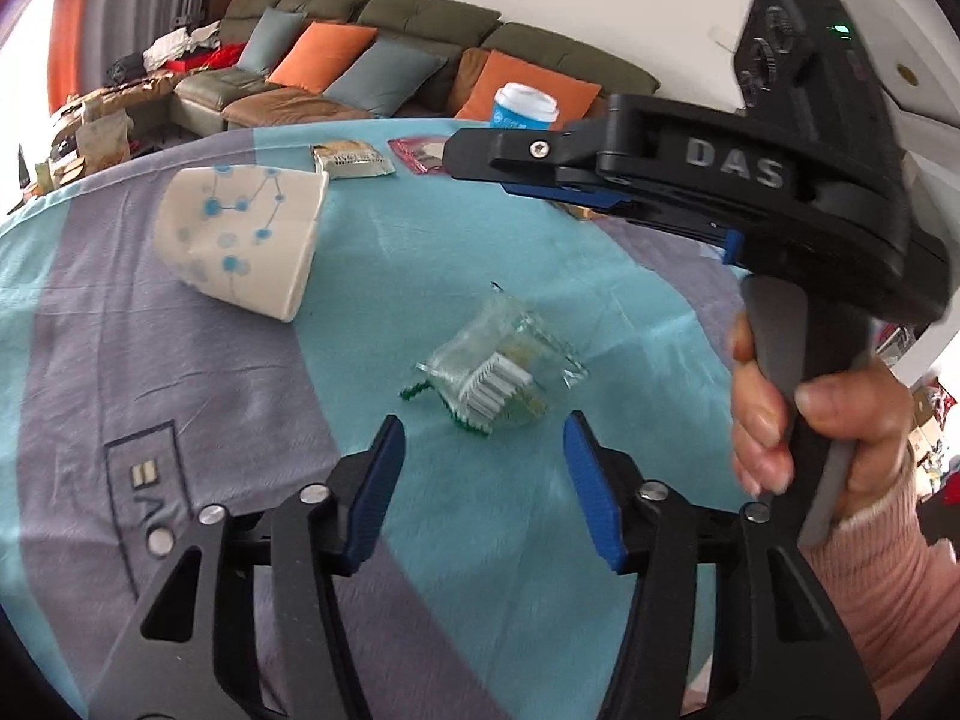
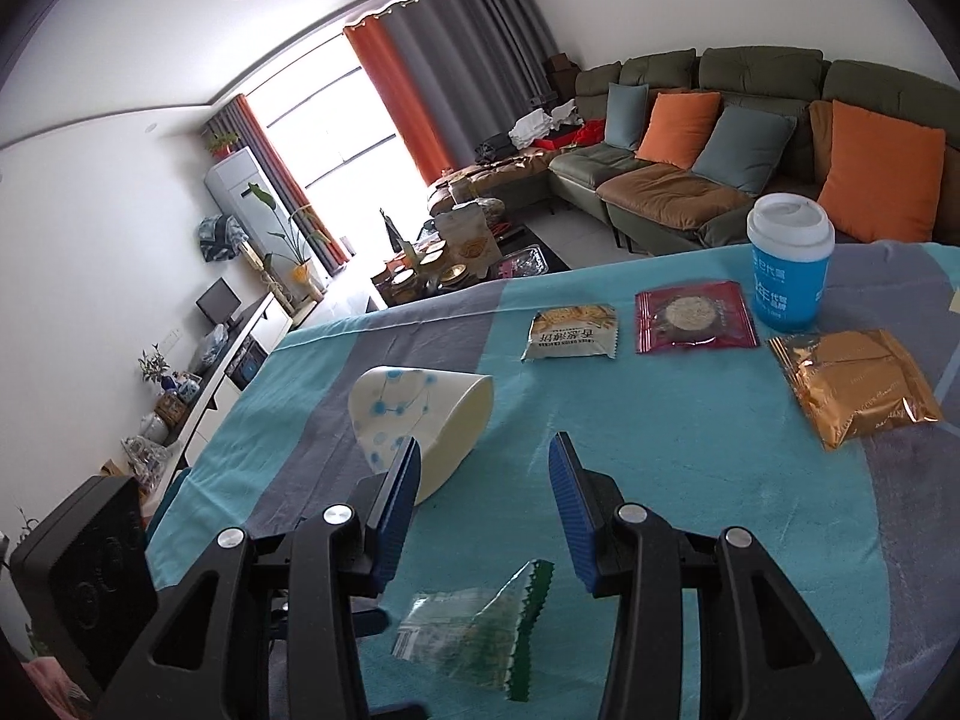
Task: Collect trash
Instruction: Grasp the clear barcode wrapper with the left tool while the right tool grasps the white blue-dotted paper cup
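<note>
Partly cut off below, the left claw (image 1: 483, 459) gapes wide and empty over a crumpled clear wrapper (image 1: 501, 375), its print unreadable. Likewise spread and empty, the right claw (image 2: 486, 483) hovers above it. Striped tabletop (image 2: 690, 450); sofa (image 2: 750, 138) behind.

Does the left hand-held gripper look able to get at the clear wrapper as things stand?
Probably yes. The left hand-held gripper is open, and the clear wrapper lies just ahead of its fingertips on bare cloth, nothing between them. The tipped cup lies off to one side.
</note>
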